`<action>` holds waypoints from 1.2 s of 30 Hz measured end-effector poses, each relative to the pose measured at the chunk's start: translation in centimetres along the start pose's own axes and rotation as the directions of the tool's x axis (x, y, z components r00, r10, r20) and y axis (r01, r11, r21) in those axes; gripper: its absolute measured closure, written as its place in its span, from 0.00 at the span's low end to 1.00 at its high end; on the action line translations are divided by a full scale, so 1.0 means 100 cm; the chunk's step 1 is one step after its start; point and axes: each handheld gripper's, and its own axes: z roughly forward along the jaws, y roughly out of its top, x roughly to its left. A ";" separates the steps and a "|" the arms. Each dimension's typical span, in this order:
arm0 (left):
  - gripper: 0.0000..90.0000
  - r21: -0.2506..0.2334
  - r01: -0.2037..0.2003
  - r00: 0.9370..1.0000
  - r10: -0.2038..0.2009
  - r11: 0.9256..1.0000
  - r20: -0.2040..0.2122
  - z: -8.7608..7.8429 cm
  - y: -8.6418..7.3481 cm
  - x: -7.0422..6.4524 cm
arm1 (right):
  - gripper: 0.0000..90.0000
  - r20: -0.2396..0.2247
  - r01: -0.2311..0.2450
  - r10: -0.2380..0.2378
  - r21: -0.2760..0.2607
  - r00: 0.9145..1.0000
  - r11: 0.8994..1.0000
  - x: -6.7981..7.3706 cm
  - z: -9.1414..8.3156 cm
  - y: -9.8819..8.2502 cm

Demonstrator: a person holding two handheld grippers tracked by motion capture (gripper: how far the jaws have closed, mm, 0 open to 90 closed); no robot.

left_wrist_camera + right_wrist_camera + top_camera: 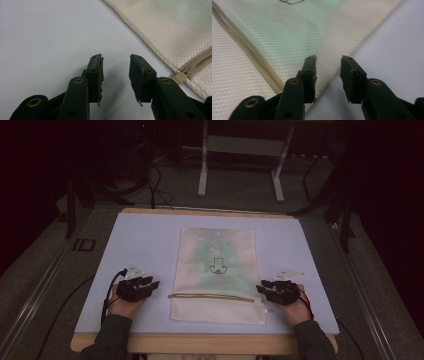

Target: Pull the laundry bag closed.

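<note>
A cream mesh bag lies flat on the pale blue mat, with a faint green item and a small dark drawing showing through it. A tan zipper runs across its near end. My left gripper rests on the mat just left of the bag, jaws open and empty. In the left gripper view my left gripper points past the zipper pull at the bag's corner. My right gripper sits at the bag's right edge. In the right gripper view my right gripper stands open over the bag's edge, zipper to its left.
The mat covers a wooden table whose front edge shows near the person. Beyond the table stand white metal frame legs and dark cables on a grey floor. Bare mat lies on both sides of the bag.
</note>
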 end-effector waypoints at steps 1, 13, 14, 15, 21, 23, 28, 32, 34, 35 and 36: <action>0.69 0.002 -0.004 1.000 0.004 1.000 0.006 0.000 0.000 -0.001 | 0.73 -0.007 0.003 -0.003 0.002 1.000 1.000 0.002 0.001 0.001; 0.70 -0.005 -0.032 0.998 0.032 0.999 0.046 -0.002 0.001 -0.007 | 0.75 -0.059 0.044 -0.043 0.003 0.997 0.999 0.015 0.011 0.013; 0.70 -0.007 -0.034 0.998 0.035 0.999 0.056 -0.003 0.001 -0.008 | 0.75 -0.061 0.048 -0.048 0.004 0.997 0.999 0.015 0.012 0.014; 0.72 -0.009 -0.034 0.997 0.035 0.999 0.064 -0.003 0.000 -0.008 | 0.75 -0.068 0.052 -0.051 0.003 0.996 0.999 0.017 0.012 0.015; 0.74 -0.001 -0.057 0.994 0.057 0.998 0.098 -0.005 -0.002 -0.012 | 0.76 -0.089 0.071 -0.070 0.005 0.994 0.997 0.024 0.018 0.022; 0.76 -0.004 -0.061 0.992 0.061 0.998 0.112 -0.005 -0.002 -0.014 | 0.76 -0.097 0.082 -0.081 0.005 0.992 0.997 0.026 0.020 0.025; 0.81 0.016 -0.073 0.991 0.071 0.997 0.117 -0.004 -0.003 -0.016 | 0.76 -0.113 0.103 -0.102 0.004 0.988 0.995 0.032 0.026 0.034; 0.82 0.019 -0.083 0.989 0.080 0.996 0.123 -0.004 -0.004 -0.017 | 0.76 -0.126 0.118 -0.117 0.001 0.985 0.993 0.036 0.029 0.041; 0.82 0.014 -0.086 0.988 0.083 0.996 0.126 -0.005 -0.004 -0.017 | 0.76 -0.134 0.130 -0.129 0.003 0.983 0.991 0.040 0.032 0.045; 0.82 0.012 -0.090 0.988 0.088 0.996 0.128 -0.006 -0.004 -0.018 | 0.77 -0.144 0.143 -0.141 0.004 0.979 0.990 0.043 0.035 0.049; 0.82 0.012 -0.090 0.988 0.088 0.996 0.128 -0.006 -0.004 -0.018 | 0.77 -0.148 0.146 -0.144 0.003 0.978 0.989 0.044 0.036 0.050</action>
